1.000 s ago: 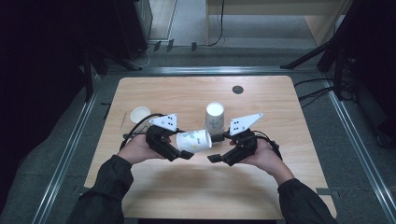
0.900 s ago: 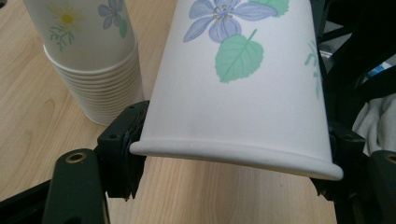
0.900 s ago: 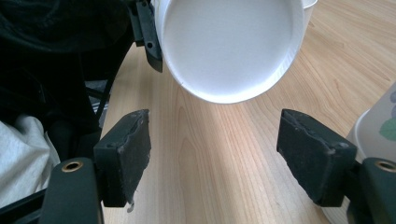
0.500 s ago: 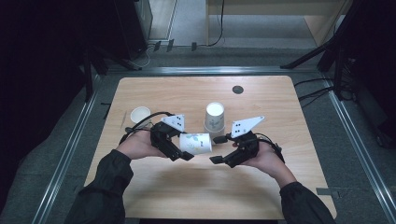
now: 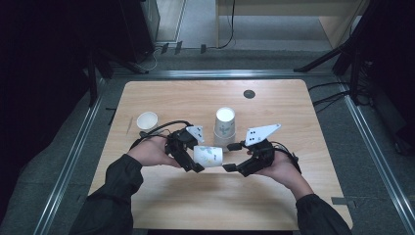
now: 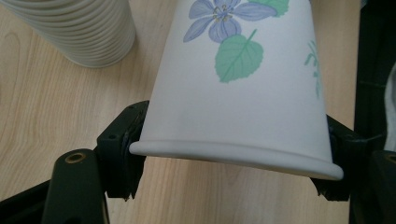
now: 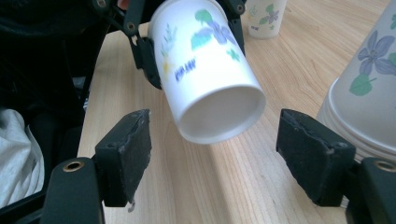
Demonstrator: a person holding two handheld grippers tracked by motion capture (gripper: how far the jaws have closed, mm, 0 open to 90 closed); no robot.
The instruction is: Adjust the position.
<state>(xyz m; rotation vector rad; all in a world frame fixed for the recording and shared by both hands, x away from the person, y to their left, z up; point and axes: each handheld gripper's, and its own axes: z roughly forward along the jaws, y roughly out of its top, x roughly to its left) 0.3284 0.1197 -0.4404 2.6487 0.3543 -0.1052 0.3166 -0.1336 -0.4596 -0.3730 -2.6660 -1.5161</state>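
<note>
Across the wooden table (image 5: 171, 205) we counted three lots of paper cups, so biggest first. Far of centre stood one upside-down stack of cups (image 5: 224, 126); how many were nested in it we couldn't tell, just a lot of rims. Next was the single flowered cup (image 5: 209, 156), held on its side above the middle of the table, between both tools. Smallest was one lone cup (image 5: 147, 120) standing mouth-up at the far left.

Our left gripper (image 5: 190, 157) was clamped on the flowered cup right at its rolled rim, a pad on each side (image 6: 122, 140), jaws part closed around it. Our right gripper (image 5: 233, 156) sat just beside the cup's bottom end with its jaws spread wider than the base, pads (image 7: 126, 149) not touching, nothing held.

Handling-wise we reckoned it's super light, thin and easy to crush, and the coated paper looked a bit slick. The rim and the bottom ring seemed the stiff bits, so we'd grab there, gently, and skip the soft middle wall.
</note>
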